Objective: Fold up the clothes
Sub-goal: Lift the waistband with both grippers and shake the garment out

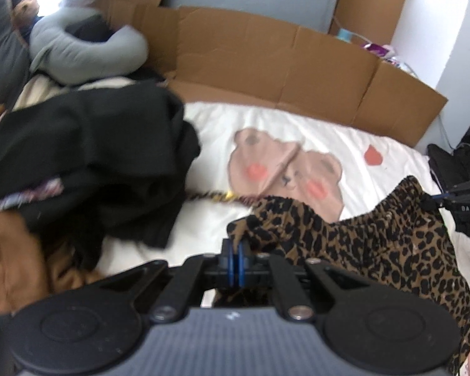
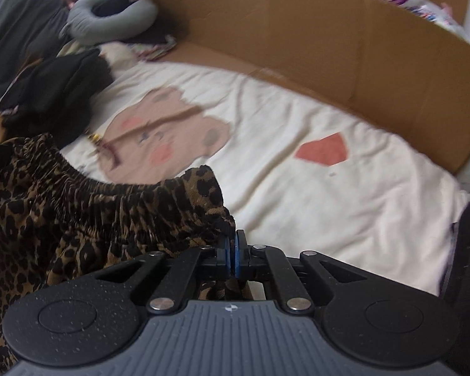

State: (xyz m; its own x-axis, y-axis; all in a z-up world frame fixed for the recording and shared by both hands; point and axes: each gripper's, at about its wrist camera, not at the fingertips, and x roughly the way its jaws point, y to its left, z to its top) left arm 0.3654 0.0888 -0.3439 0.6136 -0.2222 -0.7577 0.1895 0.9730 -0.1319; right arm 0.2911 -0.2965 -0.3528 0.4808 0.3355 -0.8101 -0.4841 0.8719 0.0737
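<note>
Left gripper [image 1: 236,247] clamps one corner of the leopard-print garment [image 1: 376,244], right gripper [image 2: 232,244] clamps the elastic waistband [image 2: 125,194] just ahead. Thin, limp, light fabric, likely sags between claws; waistband ends look like the best hold.

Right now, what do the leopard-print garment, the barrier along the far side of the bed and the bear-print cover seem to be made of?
Leopard-print garment: thin, matte woven fabric, probably viscose or cotton; it drapes limply and its elastic waistband gathers finely.
Barrier: plain brown corrugated cardboard, dull, with fold creases and cut edges.
Bear-print cover: soft, matte white cloth, likely cotton, showing shallow wrinkles; the weave is too blurred to tell.
</note>
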